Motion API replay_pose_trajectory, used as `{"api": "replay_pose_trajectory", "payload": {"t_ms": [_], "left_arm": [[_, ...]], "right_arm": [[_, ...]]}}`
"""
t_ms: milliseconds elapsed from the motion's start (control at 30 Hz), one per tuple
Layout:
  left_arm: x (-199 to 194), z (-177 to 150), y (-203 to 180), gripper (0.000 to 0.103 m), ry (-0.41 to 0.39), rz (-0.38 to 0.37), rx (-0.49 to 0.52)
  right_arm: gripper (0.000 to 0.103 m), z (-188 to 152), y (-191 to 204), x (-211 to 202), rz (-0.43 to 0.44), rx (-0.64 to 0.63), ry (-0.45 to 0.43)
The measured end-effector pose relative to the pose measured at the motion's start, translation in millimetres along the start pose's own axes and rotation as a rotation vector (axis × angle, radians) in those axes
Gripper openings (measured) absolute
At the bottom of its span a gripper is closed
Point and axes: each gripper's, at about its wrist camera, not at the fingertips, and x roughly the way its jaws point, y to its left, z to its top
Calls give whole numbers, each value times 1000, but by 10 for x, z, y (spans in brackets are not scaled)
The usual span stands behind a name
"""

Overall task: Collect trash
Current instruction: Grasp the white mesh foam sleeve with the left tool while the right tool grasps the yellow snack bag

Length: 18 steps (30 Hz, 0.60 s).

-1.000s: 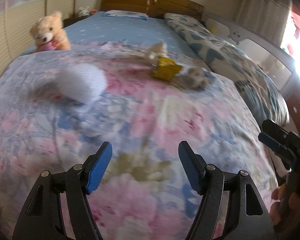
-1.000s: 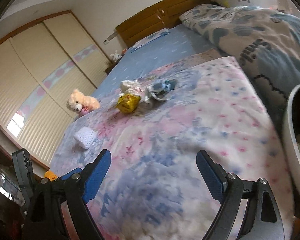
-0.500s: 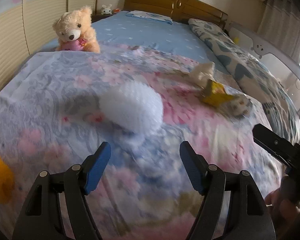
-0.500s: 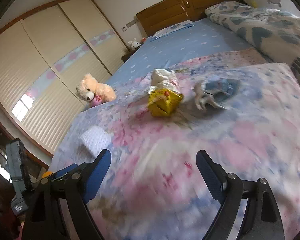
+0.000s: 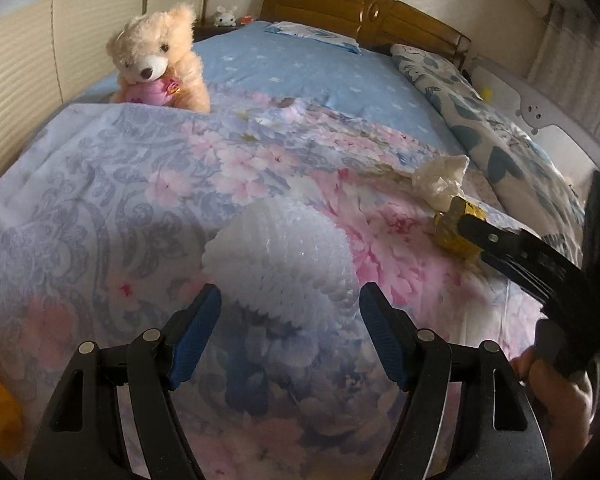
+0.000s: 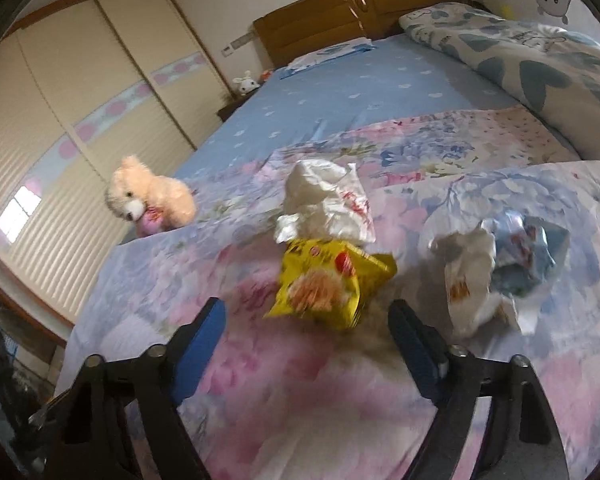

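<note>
On bed, floral quilt (image 5: 112,184) | left gripper (image 5: 290,320) jaws apart, just closing in, white foam net (image 5: 280,256) partly between the tips, not gripped | right gripper (image 6: 306,330) jaws apart, just closing in, yellow snack bag (image 6: 328,284) just beyond the tips | white crumpled bag (image 6: 324,204) behind it | silver-blue wrapper (image 6: 512,260) right | teddy bear (image 5: 156,60) far left

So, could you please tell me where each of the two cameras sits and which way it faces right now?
Left wrist: on the left gripper, angled down over the floral quilt at the white foam wrap; its open jaws, the right gripper and a hand show.
Right wrist: on the right gripper, aimed at the yellow snack bag; open jaws show.
Shared: teddy bear, headboard, yellow bag, white crumpled bag.
</note>
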Motion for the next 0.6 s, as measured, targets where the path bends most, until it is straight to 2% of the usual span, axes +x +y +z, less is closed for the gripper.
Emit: {"api": "replay_pose_trajectory", "payload": {"t_ms": [33, 67, 100, 167, 333, 600], "left_arm": [[9, -3, -9, 56, 0, -3, 7], [26, -11, -22, 42, 7, -13, 16], [37, -9, -26, 26, 12, -25, 19], [30, -21, -40, 9, 13, -53, 27], [-99, -68, -138, 7, -13, -79, 60], [-347, -251, -381, 7, -15, -153, 95]], "right_arm": [[63, 14, -11, 45, -4, 7, 11], [54, 22, -20, 69, -4, 12, 21], [37, 26, -28, 101, -5, 14, 35], [37, 22, -14, 95, -3, 6, 33], [36, -92, 24, -58, 20, -20, 22], [36, -429, -68, -570, 92, 0, 19]]}}
